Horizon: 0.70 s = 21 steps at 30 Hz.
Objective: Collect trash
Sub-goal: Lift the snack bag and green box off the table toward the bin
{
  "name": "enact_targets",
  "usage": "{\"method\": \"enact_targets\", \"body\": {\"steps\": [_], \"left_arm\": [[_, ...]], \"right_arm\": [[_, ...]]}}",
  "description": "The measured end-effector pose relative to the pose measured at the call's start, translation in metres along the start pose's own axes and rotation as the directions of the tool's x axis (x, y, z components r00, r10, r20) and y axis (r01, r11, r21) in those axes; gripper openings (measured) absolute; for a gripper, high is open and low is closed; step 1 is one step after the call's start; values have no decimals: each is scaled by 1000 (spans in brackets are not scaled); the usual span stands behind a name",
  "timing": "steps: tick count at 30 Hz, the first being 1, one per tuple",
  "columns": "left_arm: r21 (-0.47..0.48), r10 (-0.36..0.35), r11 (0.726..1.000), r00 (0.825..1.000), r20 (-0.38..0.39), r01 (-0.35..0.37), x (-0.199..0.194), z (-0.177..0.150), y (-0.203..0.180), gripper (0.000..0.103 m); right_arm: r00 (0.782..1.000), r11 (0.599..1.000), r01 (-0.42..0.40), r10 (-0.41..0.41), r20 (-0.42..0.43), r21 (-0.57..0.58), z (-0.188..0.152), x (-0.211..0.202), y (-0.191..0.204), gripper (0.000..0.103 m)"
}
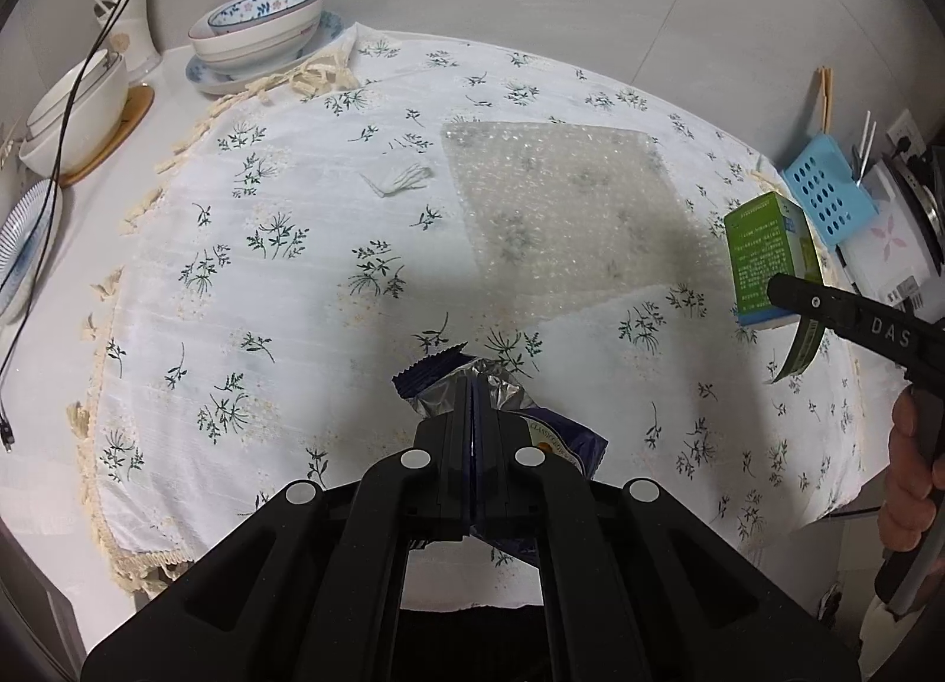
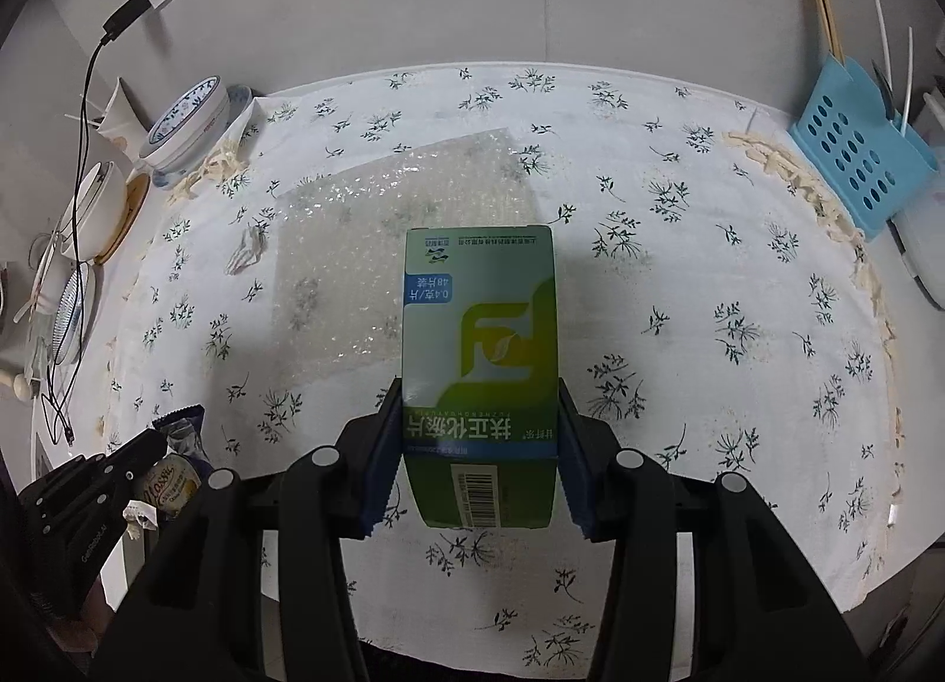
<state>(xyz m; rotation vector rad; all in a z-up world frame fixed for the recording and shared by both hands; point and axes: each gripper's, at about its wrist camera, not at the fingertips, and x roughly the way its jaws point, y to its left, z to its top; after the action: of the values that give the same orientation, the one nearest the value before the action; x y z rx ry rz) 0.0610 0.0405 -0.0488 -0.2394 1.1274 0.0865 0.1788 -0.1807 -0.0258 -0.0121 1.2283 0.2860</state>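
Above one floral cloth [image 2: 709,245], left gripper [image 1: 474,392] clamped on one wrapper [image 1: 437,381], right gripper [image 2: 479,440] clasping one green box [image 2: 479,339], one bubble-wrap sheet [image 2: 378,245] and one paper scrap [image 1: 398,178] lying flat.

The left wrist view looks steeply down from just behind the left tool [image 1: 472,404], over the near edge of the table under its white flower-printed cloth [image 1: 283,280], toward the grey back wall. The right wrist view looks down the same way from behind the right tool [image 2: 479,434], set further right. Both share the cloth, the clear bubble-wrap sheet [image 2: 378,245] and the stacked blue-patterned bowls [image 1: 260,32], and each catches the other tool at its edge.
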Motion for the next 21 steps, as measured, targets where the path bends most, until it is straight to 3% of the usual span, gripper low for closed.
{"method": "enact_targets", "body": {"steps": [21], "left_arm": [[80, -38, 996, 999, -3, 38, -21, -39, -9, 0]], "right_arm": [[1000, 999, 12, -12, 20, 45, -73, -40, 4, 45]]}}
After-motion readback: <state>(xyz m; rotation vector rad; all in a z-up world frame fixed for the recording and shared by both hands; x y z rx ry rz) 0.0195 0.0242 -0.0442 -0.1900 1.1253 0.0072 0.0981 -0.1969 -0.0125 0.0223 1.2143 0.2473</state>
